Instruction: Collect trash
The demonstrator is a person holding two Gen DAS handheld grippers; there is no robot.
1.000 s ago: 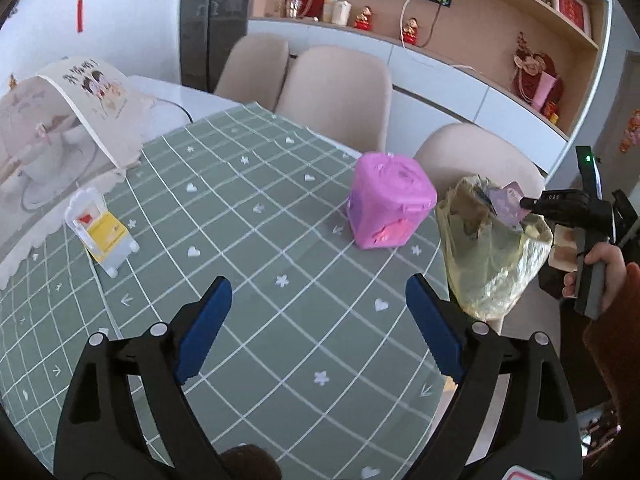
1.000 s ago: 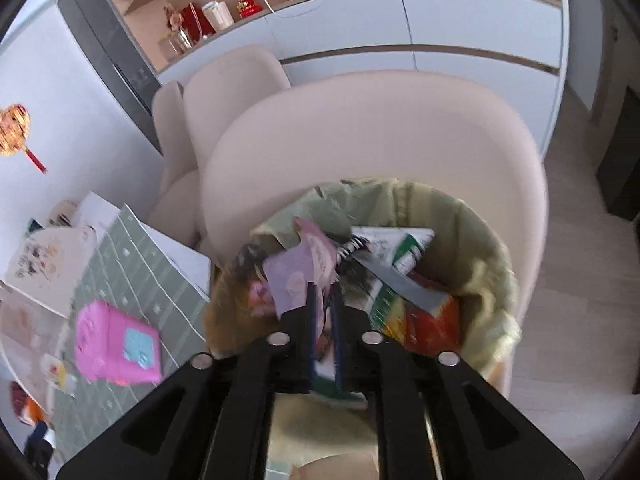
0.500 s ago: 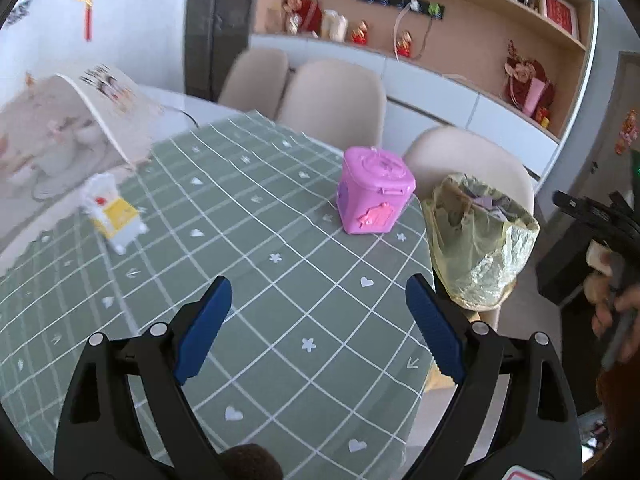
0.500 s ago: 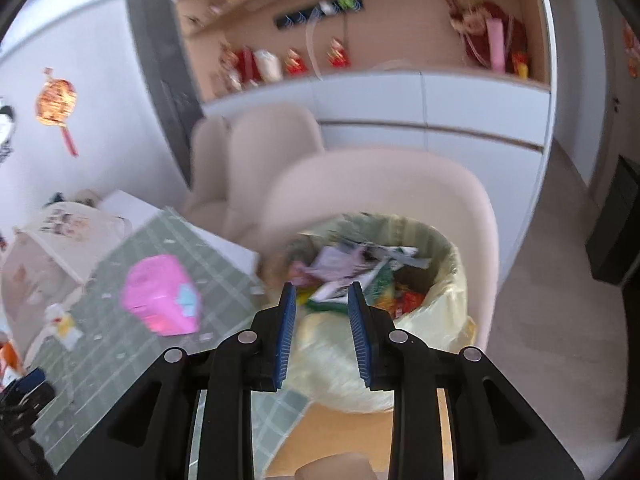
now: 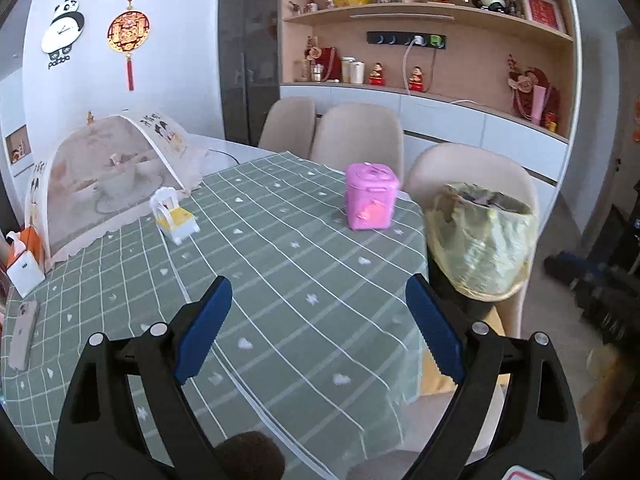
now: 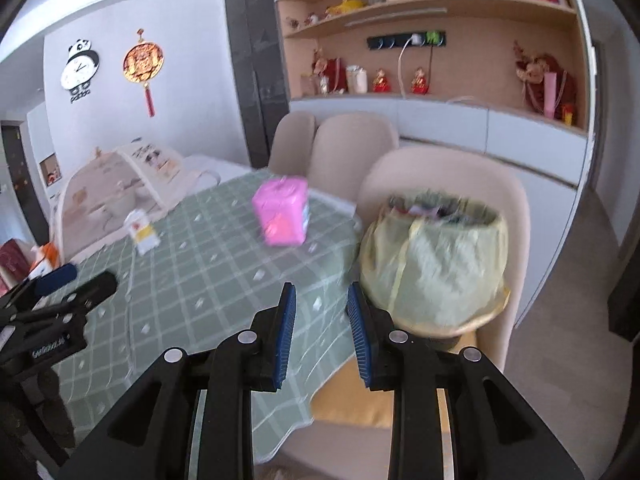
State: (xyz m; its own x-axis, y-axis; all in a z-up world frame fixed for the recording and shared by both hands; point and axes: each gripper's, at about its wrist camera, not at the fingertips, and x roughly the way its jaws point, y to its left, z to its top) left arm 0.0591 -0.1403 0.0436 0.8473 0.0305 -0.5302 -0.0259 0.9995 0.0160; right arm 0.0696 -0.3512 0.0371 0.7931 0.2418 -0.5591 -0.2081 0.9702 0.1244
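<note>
A yellow trash bag [image 5: 480, 240] stuffed with wrappers sits on the seat of a beige chair [image 5: 472, 168] at the table's right end; the right wrist view shows the bag [image 6: 436, 256] just beyond my right fingertips. My right gripper [image 6: 320, 300] is open, nothing between its blue pads, and hovers over the table's corner, short of the bag. Above the green checked tablecloth [image 5: 280, 280] my left gripper [image 5: 318, 292] stands wide open and empty. The left gripper [image 6: 80, 278] also shows at the left edge of the right wrist view.
On the table stand a pink box [image 5: 370, 202], a small white and yellow toy chair [image 5: 174, 216], a mesh food cover [image 5: 108, 172], a tissue box [image 5: 24, 256] and a phone [image 5: 22, 332]. More beige chairs [image 5: 356, 136] line the far side, with cabinets and shelves behind.
My right gripper, shut on a scrap over the bag, has let it go, opened and pulled well back. The left gripper has also drawn back from the table.
</note>
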